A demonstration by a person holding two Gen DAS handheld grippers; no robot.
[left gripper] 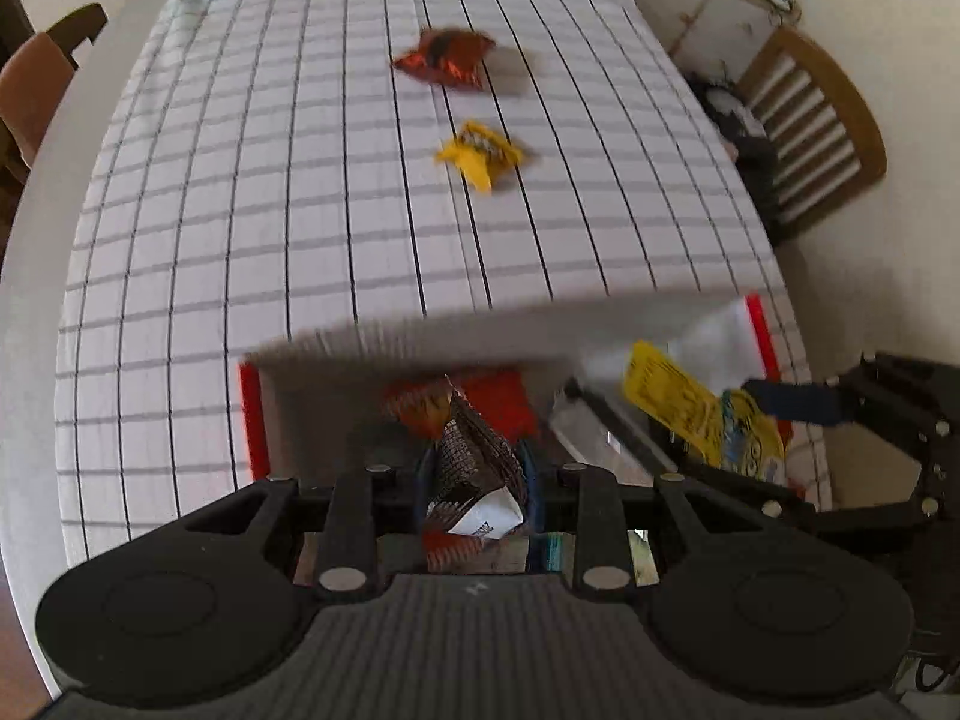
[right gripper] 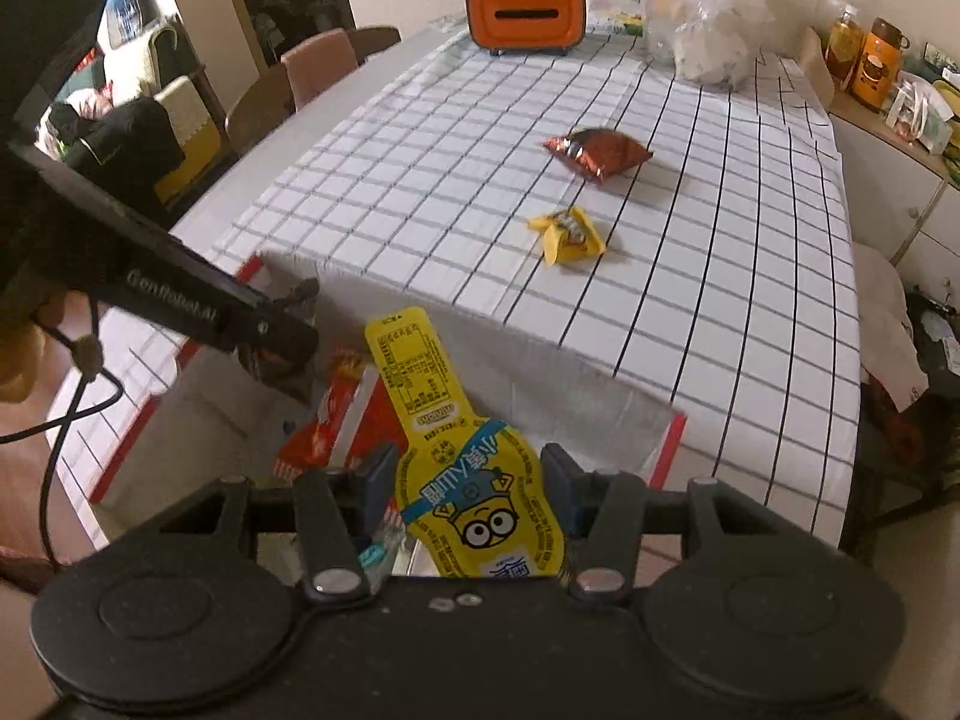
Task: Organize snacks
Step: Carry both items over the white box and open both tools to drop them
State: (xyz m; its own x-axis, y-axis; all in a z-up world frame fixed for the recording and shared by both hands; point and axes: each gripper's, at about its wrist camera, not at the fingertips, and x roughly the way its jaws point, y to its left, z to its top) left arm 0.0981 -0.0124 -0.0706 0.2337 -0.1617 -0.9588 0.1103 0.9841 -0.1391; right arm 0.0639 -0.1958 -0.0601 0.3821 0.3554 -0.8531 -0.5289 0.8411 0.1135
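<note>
My left gripper is shut on a brown-and-white snack packet, held over a white box with red edges. My right gripper is shut on a long yellow snack pouch with a cartoon face, over the same box. Red snack packs lie inside the box. On the checked tablecloth beyond, a red-brown chip bag and a small yellow packet lie loose. The left gripper shows at the left of the right wrist view.
An orange-fronted box and a clear plastic bag stand at the table's far end. Chairs line the left side; a wooden chair and a cluttered sideboard are on the right.
</note>
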